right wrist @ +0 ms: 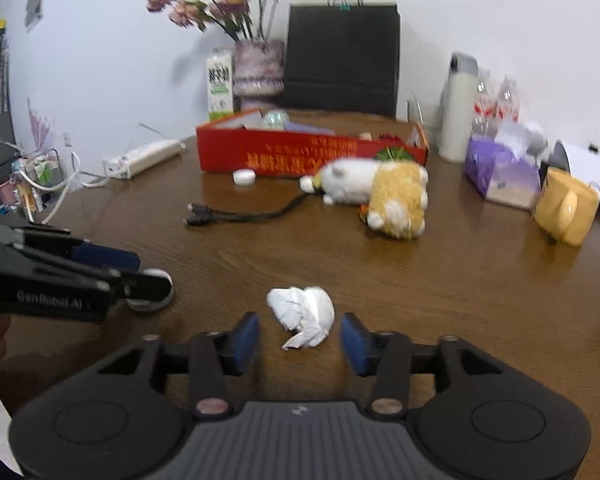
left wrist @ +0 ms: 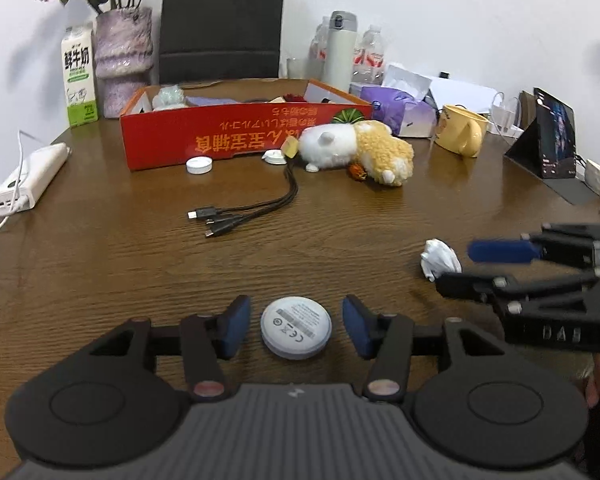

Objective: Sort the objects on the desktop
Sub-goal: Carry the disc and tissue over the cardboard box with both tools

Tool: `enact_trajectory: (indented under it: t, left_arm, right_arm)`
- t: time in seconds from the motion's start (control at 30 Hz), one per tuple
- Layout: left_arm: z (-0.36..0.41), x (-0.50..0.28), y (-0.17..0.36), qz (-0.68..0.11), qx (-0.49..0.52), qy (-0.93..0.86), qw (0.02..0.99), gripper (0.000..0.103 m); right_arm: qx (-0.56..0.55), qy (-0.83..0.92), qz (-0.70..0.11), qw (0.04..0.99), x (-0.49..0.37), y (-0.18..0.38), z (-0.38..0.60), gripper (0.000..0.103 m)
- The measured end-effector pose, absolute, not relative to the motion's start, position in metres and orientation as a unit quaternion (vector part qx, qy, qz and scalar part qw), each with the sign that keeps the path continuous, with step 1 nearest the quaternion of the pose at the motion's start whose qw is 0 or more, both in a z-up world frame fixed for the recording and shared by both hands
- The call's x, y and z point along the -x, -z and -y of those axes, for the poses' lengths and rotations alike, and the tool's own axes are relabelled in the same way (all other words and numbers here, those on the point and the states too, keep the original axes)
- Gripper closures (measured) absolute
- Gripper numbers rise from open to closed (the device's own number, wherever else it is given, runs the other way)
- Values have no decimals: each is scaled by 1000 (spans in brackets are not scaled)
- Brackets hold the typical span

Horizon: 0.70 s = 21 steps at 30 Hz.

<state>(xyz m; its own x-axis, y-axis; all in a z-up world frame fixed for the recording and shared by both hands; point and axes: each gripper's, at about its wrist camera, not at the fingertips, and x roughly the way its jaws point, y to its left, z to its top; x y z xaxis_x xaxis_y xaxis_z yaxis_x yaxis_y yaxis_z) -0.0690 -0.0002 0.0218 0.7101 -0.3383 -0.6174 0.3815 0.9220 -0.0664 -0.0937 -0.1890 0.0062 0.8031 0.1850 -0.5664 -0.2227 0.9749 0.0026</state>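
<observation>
One mug (yellow), two water bottles

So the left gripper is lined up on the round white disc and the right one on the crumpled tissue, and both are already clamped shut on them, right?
Not quite. The left gripper brackets the round white disc and the right gripper brackets the crumpled tissue, but neither is clamped: each wrist view shows gaps between pads and object, jaws open.

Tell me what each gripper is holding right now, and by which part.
Nothing is held. The left gripper has open jaws around the round white disc; the right gripper has open jaws around the crumpled paper, not touching it.
</observation>
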Motion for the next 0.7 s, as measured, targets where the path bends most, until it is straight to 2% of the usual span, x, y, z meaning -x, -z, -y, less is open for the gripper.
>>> enact_trajectory:
  t: [0.07,0.17,0.2,0.23,0.27,0.3,0.47,0.6,0.7]
  left_arm:
    - [1,70,-20,-331,-35,196,922,48]
    - [-1,67,-15,-335,-28,188,923,38]
    - [-1,67,-15,-331,-26,185,925,44]
    - [0,67,-15,-330,-30,186,925,54]
    - [0,68,-16,-327,-30,191,925,63]
    - [0,67,-16,-327,-25,194,925,63]
    - [-6,40,-42,-315,-3,187,930,63]
    - [-21,-6,-102,-263,-5,185,947,63]
    - [-23,-67,-134,-261,-25,177,949,62]
  right_arm:
    - [27,-113,-294,949,89,-8,188,56]
    - [24,-100,-290,951,80,-7,186,56]
    - [19,-89,-292,952,76,-5,187,56]
    - [16,-85,-298,951,73,-4,187,57]
    - [15,-84,-305,949,69,-2,187,65]
    - [14,-87,-312,946,66,0,187,86]
    - [-2,-97,-295,951,57,-15,190,86]
    - [-32,-100,-249,963,26,-60,207,86]
    - [-27,-100,-226,969,-18,-100,211,86]
